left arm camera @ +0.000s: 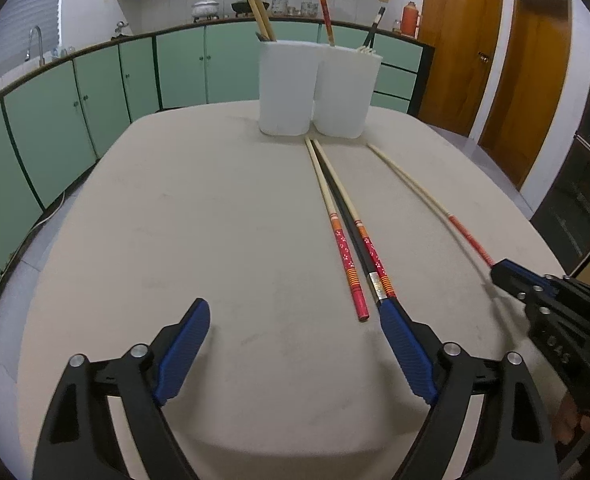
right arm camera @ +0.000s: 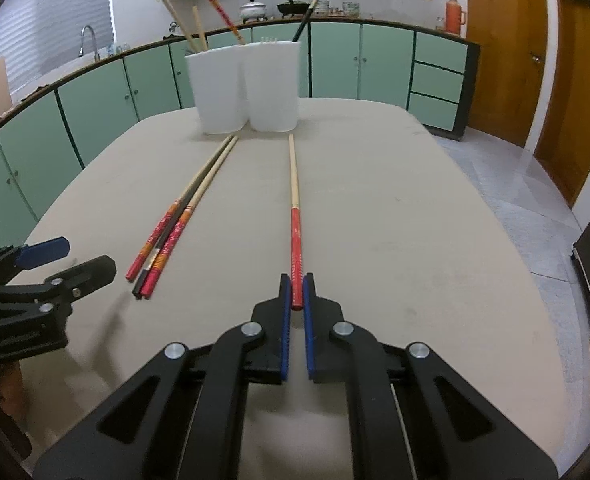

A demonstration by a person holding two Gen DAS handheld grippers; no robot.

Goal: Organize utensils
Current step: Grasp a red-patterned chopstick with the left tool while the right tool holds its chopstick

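Beige table (right arm camera: 415, 208), green cabinets (right arm camera: 95, 92), wooden doors (right arm camera: 499, 48), tiled floor (right arm camera: 507, 176)

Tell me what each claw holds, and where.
Right claw is shut on the red-handled chopstick, gripping its red handle end. Left claw is open, holding nothing.

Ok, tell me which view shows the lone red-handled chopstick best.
Right wrist view: the lone chopstick runs straight up the centre, its red end clamped in the right gripper. The left wrist view shows it off to the side, curved by the lens, its end hidden behind that gripper.
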